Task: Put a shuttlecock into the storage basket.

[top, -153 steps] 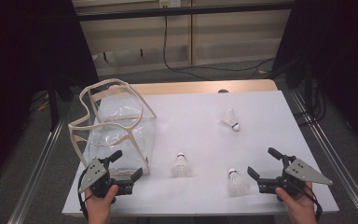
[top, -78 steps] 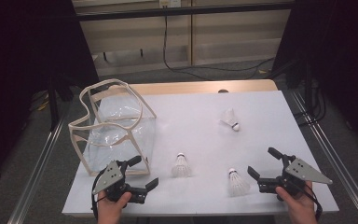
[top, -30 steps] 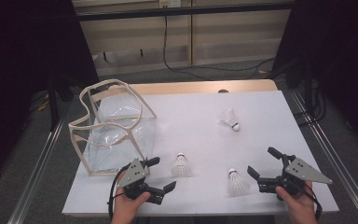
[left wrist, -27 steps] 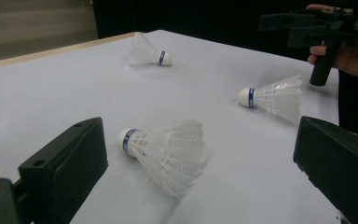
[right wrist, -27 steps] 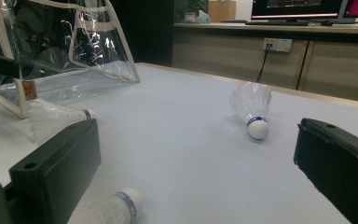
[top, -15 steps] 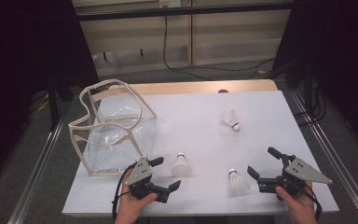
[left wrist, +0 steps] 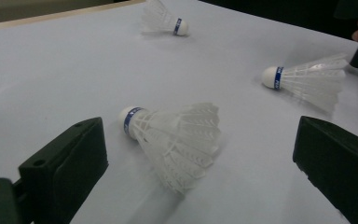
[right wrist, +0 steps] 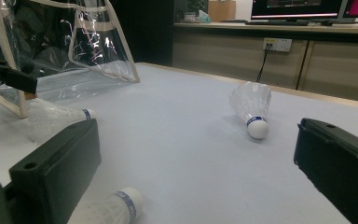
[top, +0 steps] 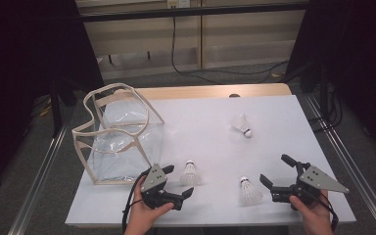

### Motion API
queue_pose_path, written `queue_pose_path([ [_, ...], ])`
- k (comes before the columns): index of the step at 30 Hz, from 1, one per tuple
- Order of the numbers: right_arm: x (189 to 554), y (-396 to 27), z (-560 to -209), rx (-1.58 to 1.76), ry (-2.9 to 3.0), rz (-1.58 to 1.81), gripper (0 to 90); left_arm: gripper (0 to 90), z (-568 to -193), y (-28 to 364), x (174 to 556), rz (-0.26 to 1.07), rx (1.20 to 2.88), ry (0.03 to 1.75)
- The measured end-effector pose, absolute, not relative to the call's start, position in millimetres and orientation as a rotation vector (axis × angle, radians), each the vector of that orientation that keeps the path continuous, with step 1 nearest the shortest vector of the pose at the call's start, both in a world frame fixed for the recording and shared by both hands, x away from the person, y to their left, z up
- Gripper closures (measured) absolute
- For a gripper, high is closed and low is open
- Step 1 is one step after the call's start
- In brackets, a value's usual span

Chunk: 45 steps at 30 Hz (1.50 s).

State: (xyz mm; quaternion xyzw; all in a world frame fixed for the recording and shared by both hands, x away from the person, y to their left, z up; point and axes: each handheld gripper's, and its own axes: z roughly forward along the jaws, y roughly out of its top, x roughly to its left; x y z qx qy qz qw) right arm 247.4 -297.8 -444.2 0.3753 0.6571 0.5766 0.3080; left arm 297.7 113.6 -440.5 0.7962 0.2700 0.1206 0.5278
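Three white shuttlecocks lie on the white table (top: 215, 142). My left gripper (top: 178, 180) is open at the front edge, its jaws either side of the nearest shuttlecock (top: 191, 174), which lies on its side untouched (left wrist: 177, 137). My right gripper (top: 275, 169) is also open at the front right, with nothing between its jaws. A second shuttlecock (top: 248, 192) lies just left of it, low in the right gripper view (right wrist: 112, 207). The third shuttlecock (top: 241, 126) rests farther back (right wrist: 252, 109).
A clear plastic bag with cream trim (top: 120, 137) stands open at the table's left, close behind my left gripper (right wrist: 74, 42). Metal rails run along both table sides. Dark curtains and cables are behind the table's far edge.
My left gripper has moved right along the front edge, from beside the bag to the nearest shuttlecock. The right gripper and all shuttlecocks have stayed put.
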Motion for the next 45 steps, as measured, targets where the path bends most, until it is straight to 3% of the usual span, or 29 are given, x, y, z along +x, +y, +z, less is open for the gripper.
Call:
queue_pose_path([
  [24, 248, -298, -444, 0.990, 1.739, 1.521, 0.2, 9.3, -448, 103, 305, 0.271, 1.977, 0.716],
  [45, 248, -299, -444, 0.987, 1.737, 1.526, 0.2, 27.3, -447, 90, 315, 0.342, 1.986, 0.838],
])
